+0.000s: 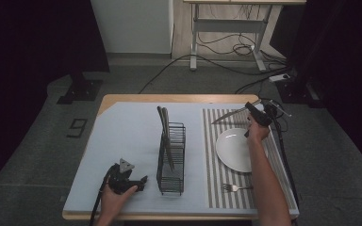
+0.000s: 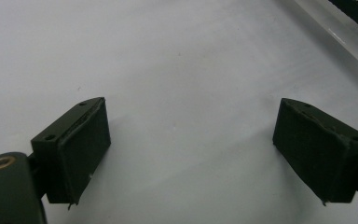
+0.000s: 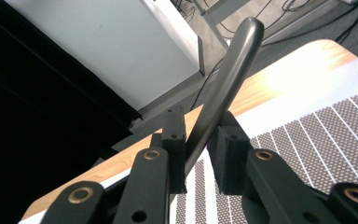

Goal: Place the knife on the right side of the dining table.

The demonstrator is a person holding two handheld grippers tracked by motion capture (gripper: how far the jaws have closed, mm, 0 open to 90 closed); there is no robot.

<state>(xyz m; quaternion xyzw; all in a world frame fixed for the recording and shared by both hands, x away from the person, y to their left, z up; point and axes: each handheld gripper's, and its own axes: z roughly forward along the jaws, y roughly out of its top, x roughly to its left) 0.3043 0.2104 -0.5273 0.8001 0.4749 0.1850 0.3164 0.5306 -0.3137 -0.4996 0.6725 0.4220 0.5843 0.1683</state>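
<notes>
Now | right gripper (image 3: 200, 154) clamped on knife (image 3: 223, 88) handle | blade (image 1: 228, 114) juts left above mat

The right gripper (image 1: 254, 114) holds a knife (image 1: 230, 114) above the far end of the striped mat (image 1: 212, 155). The plate (image 1: 233, 149) lies just nearer than that gripper, the fork (image 1: 235, 188) nearer still. The wire rack (image 1: 171, 157) stands to its left, and beyond the rack the left gripper (image 1: 139, 182) rests on the worktop (image 1: 122, 127).
</notes>
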